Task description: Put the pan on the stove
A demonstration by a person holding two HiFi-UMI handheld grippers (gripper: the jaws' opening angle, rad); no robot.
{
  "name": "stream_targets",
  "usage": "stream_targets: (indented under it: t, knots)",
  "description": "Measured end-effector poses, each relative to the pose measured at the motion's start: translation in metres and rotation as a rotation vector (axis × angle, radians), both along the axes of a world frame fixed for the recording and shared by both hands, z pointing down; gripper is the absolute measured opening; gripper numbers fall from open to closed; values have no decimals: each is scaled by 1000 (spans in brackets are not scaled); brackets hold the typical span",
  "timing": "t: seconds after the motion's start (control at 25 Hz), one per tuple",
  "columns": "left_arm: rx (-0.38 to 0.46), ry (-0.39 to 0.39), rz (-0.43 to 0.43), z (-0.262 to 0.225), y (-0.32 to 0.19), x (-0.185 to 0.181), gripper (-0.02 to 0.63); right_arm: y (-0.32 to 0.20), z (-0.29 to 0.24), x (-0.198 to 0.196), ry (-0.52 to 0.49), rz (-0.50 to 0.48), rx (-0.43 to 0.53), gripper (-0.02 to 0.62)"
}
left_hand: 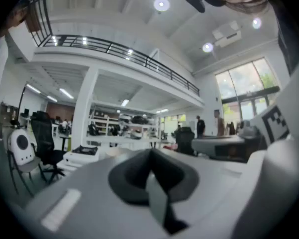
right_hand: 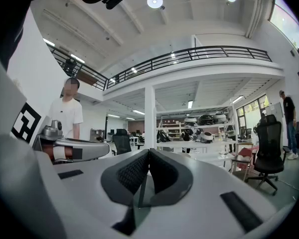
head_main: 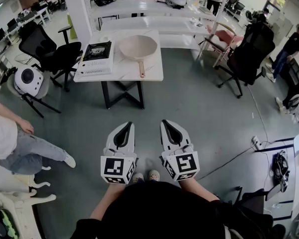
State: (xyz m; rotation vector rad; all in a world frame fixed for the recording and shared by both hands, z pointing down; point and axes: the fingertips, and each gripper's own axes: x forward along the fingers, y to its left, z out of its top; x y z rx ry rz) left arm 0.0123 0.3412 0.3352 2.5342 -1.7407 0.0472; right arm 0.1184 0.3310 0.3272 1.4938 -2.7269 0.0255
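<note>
Well back from the table (head_main: 157, 75), left gripper (head_main: 128, 125) and right gripper (head_main: 165, 123) side by side over bare floor, each clamped together on nothing. Far ahead on the tabletop: the pan (head_main: 138, 48) at the right, handle (head_main: 141, 68) pointing back this way and ending near the front edge, and the stove (head_main: 96, 55) just beside it at the left, seemingly apart from it. Most likely to go wrong at the grasp: by arriving with jaws closed, bumping the handle rather than straddling it and skidding the pan off line. Likely to tip as well if pinched far out on that slim handle, with so wide a bowl beyond it. Could clip the stove's rim during the carry across, or land off-centre on the burner and rock. Worth minding the chair (head_main: 50, 51) and the seated person (head_main: 7, 133) on the walk in.
</note>
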Motion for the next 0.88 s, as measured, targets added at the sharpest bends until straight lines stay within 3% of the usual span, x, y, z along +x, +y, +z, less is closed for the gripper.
stream_targets:
  t: [0.64, 0.88]
  knots:
    - [-5, 1, -40, 4, -23, 27, 14, -30, 2, 24, -43, -57, 0, 23]
    - [-40, 25, -57, 12, -27, 40, 101, -35, 11, 33, -43, -101, -32, 25]
